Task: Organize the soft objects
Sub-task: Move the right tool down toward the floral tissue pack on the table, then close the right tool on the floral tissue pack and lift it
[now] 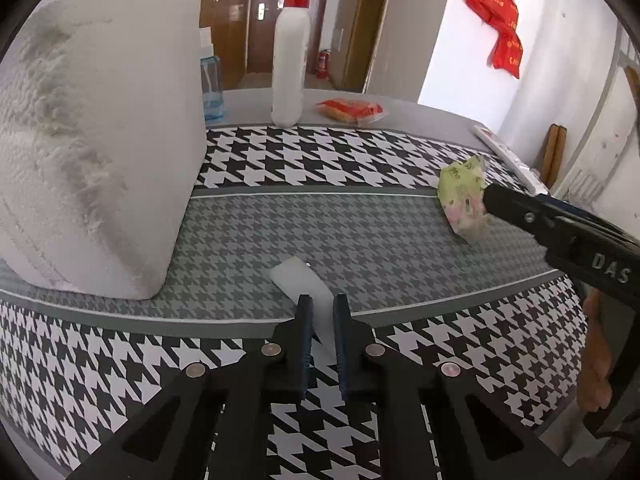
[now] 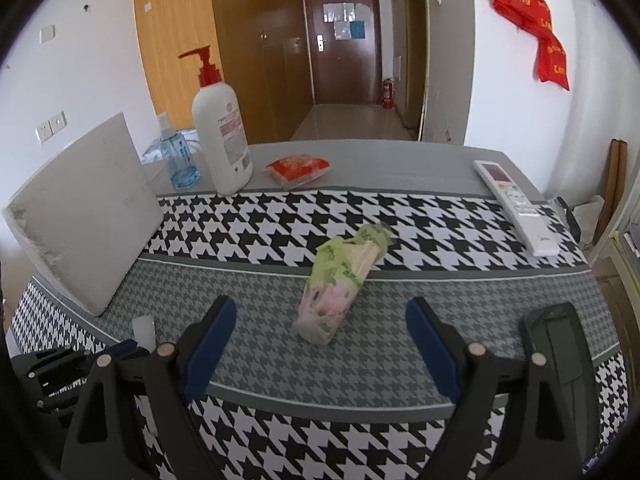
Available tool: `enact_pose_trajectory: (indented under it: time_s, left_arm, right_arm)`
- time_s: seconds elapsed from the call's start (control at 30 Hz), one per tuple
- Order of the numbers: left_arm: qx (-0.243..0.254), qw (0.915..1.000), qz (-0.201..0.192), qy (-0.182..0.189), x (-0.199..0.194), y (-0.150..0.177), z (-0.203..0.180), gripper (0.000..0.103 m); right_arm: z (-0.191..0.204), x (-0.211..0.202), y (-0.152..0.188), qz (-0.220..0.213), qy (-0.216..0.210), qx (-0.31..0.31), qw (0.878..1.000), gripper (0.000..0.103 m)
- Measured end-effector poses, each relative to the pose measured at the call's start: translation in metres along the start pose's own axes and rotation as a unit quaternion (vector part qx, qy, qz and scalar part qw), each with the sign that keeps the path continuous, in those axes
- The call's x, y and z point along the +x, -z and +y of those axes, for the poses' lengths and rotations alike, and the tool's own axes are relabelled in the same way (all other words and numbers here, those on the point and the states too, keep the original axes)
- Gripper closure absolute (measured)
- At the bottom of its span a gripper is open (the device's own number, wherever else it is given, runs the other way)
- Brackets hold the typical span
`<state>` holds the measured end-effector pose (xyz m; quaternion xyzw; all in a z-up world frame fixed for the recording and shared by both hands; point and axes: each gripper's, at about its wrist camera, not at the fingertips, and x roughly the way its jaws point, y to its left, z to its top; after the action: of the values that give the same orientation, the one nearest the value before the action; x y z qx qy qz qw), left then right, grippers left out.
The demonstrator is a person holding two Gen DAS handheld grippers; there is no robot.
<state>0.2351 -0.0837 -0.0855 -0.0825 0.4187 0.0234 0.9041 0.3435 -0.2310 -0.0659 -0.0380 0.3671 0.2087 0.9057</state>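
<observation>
Left gripper (image 1: pixel 320 320) low over the bench (image 1: pixel 420 120), fingers (image 1: pixel 305 332) pressed onto a small white foam strip (image 1: pixel 298 280) lying flat on the grey houndstooth band of the cloth (image 1: pixel 320 160). Strip's far end poking out ahead of the tips. Right gripper (image 2: pixel 320 340) spread wide, fingers (image 2: pixel 214 332) holding nothing, green-and-pink soft packet (image 2: pixel 336 284) lying on the cloth between and just ahead of them, not touched. Same packet (image 1: pixel 464 196) seen from the left camera right at the tip of the right gripper's near finger. Large white foam block (image 1: pixel 100 140) stood propped at the left, tilted, close to the strip. At the back: white pump bottle (image 2: pixel 222 136) with red top, blue bottle (image 2: pixel 180 160) beside it, red-and-orange pouch (image 2: pixel 298 170). White remote (image 2: pixel 516 208) along the right edge.
</observation>
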Motion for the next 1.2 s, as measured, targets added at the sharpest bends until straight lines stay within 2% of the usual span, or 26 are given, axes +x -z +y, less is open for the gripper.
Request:
enact_pose_trajectory:
  time_s: [0.3,0.37,0.47,0.53,0.67,0.93,1.2]
  left_arm:
    - [0.017,0.9996,-0.018,0.013,-0.012,-0.002,0.001,0.094]
    - [0.022,0.9994,-0.022,0.016,-0.015,-0.003,0.0,0.094]
    - [0.035,0.9989,-0.032,0.008,-0.017,-0.004,-0.001,0.094]
    - [0.037,0.9987,-0.034,0.012,-0.018,-0.004,0.0,0.094]
    - [0.042,0.9983,-0.038,0.012,-0.019,-0.005,0.0,0.094]
    - [0.042,0.9981,-0.039,0.02,-0.021,-0.006,0.004,0.094]
    - [0.05,0.9972,-0.04,0.039,-0.022,-0.006,0.004,0.094]
  right_arm:
    - [0.002,0.014,-0.004,0.018,-0.002,0.0,1.0,0.014]
    - [0.001,0.018,-0.005,0.022,-0.005,0.002,1.0,0.018]
    - [0.0,0.024,-0.006,0.029,-0.004,0.007,1.0,0.019]
    - [-0.002,0.028,-0.006,0.036,-0.006,0.011,0.999,0.025]
    - [-0.002,0.034,-0.006,0.045,-0.004,0.014,0.999,0.031]
    - [-0.006,0.052,-0.003,0.077,-0.009,0.026,0.997,0.061]
    - [-0.008,0.049,-0.002,0.069,-0.003,0.028,0.997,0.079]
